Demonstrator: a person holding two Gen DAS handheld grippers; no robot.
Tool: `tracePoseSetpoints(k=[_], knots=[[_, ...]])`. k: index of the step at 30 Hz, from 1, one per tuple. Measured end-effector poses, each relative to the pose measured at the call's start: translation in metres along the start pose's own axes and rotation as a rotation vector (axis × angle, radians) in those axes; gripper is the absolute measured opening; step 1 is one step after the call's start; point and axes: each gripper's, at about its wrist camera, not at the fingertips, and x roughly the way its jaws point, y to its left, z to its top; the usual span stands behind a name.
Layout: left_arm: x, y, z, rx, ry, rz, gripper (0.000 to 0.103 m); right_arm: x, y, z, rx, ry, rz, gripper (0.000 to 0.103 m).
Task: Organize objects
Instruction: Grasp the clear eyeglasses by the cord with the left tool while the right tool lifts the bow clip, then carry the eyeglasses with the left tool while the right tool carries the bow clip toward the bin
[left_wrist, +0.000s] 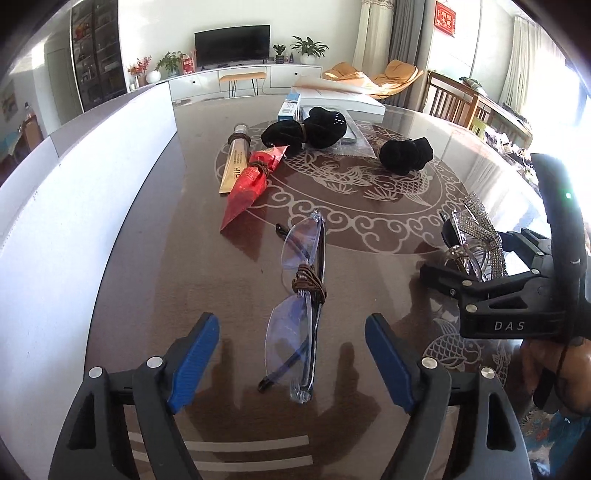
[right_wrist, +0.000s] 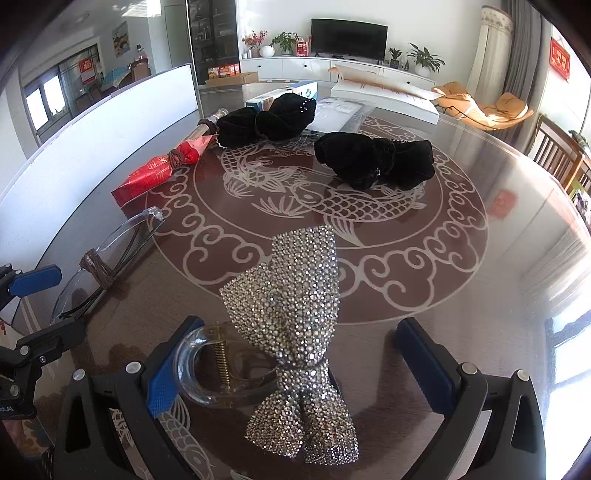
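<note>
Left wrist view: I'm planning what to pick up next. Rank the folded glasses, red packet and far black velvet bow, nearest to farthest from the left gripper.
1. Folded glasses, lying between the open left gripper fingers.
2. Red packet, farther out, left of centre.
3. Black velvet bow, beyond it, near the boxes.

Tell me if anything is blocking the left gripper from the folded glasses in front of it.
Nothing visible is. The left gripper is open, and the folded glasses lie on the table between its fingers, untouched. The red packet sits farther away.
</note>
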Motion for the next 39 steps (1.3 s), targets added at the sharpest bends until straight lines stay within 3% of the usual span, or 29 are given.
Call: tracePoseSetpoints(k=[3,4,5,6,7,8,9,10,11,12,15,18,21,25,30,35,39], knots=[[0.020,-0.002,0.014,-0.004,0.057,0.000,0.080,0.000,0.000,0.000,0.001,0.000,0.002,0.103],[0.025,-0.002,0.016,-0.007,0.069,0.012,0.073,0.000,0.000,0.000,0.000,0.002,0.003,0.103],[0.026,-0.003,0.016,0.000,0.051,0.044,0.057,0.000,-0.001,0.001,-0.002,0.012,0.005,0.103],[0.024,-0.004,0.014,0.005,0.034,0.052,0.051,0.000,-0.001,0.002,0.003,0.038,0.003,0.103],[0.022,-0.005,0.012,-0.001,0.023,0.048,0.035,-0.001,-0.003,0.003,0.026,0.062,0.004,0.103],[0.019,-0.005,0.010,-0.007,0.016,0.053,0.026,-0.004,-0.007,0.004,0.062,0.066,0.034,0.100],[0.017,-0.004,0.008,-0.015,0.009,0.044,0.023,-0.009,-0.010,0.003,0.100,0.044,0.078,0.093],[0.015,-0.002,0.006,-0.026,0.007,0.035,0.023,-0.013,-0.012,0.003,0.118,0.020,0.094,0.068],[0.012,0.000,0.003,-0.040,0.003,0.027,0.023,-0.014,-0.012,0.005,0.114,0.018,0.083,0.057],[0.006,0.003,0.001,-0.054,-0.006,0.017,0.023,-0.016,-0.011,0.006,0.109,0.022,0.052,0.057],[-0.020,0.013,-0.005,-0.098,-0.056,-0.014,0.023,-0.031,-0.012,0.006,0.125,-0.010,0.073,0.051],[-0.054,0.027,-0.007,-0.156,-0.119,-0.049,0.023,-0.050,-0.006,0.010,0.143,-0.035,0.126,0.050],[-0.084,0.041,-0.004,-0.186,-0.170,-0.052,0.023,-0.068,0.019,0.025,0.080,-0.075,0.152,0.050],[-0.132,0.071,0.002,-0.228,-0.251,-0.041,0.023,-0.086,0.051,0.054,0.079,-0.105,0.276,0.050],[-0.175,0.141,0.008,-0.285,-0.309,0.097,0.023,-0.110,0.125,0.104,0.018,-0.147,0.484,0.050],[-0.170,0.228,0.006,-0.374,-0.232,0.260,0.023,-0.112,0.219,0.140,-0.023,-0.124,0.723,0.050],[-0.142,0.281,-0.004,-0.441,-0.112,0.329,0.025,-0.090,0.286,0.149,-0.070,-0.055,0.800,0.051]])
